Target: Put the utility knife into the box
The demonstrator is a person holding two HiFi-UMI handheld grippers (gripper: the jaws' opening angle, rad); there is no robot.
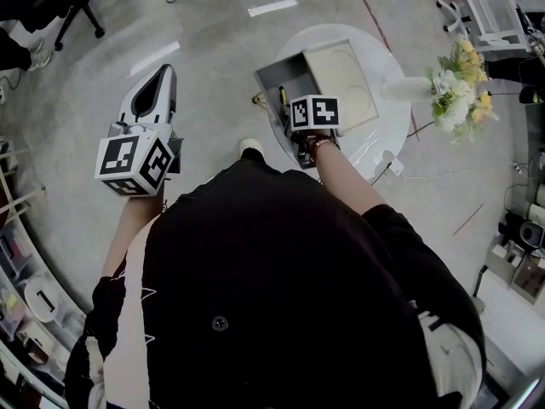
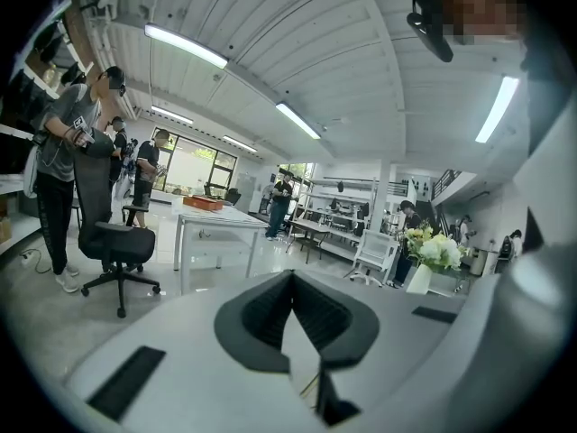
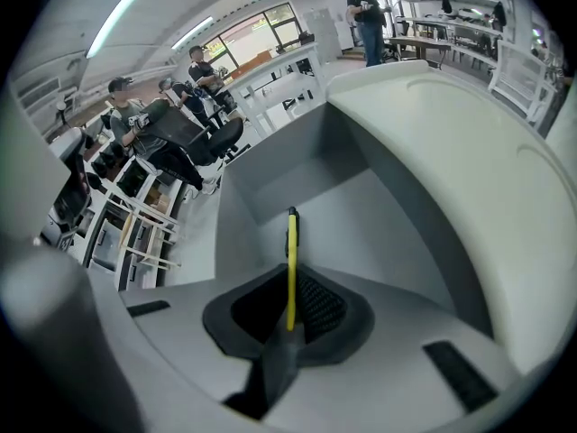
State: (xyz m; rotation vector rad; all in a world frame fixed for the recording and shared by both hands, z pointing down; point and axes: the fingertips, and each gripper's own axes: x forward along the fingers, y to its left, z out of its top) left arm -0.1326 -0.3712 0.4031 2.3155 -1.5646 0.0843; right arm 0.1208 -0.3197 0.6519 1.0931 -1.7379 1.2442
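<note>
The yellow utility knife (image 3: 291,260) is seen edge-on, and my right gripper (image 3: 290,312) is shut on its rear end. Its tip reaches forward over the inside of the open grey box (image 3: 361,215). From above, the right gripper (image 1: 289,109) hangs over the box (image 1: 274,79) on the round white table (image 1: 387,135), with the knife (image 1: 282,96) just showing beside the marker cube. I cannot tell whether the knife touches the box floor. My left gripper (image 1: 160,79) is held out over the floor to the left, jaws shut on nothing (image 2: 293,327).
The box's cream lid (image 1: 345,79) lies open to the right of the box. A vase of flowers (image 1: 456,88) stands at the table's right edge. An office chair (image 2: 113,233), tables and several people are farther off in the room.
</note>
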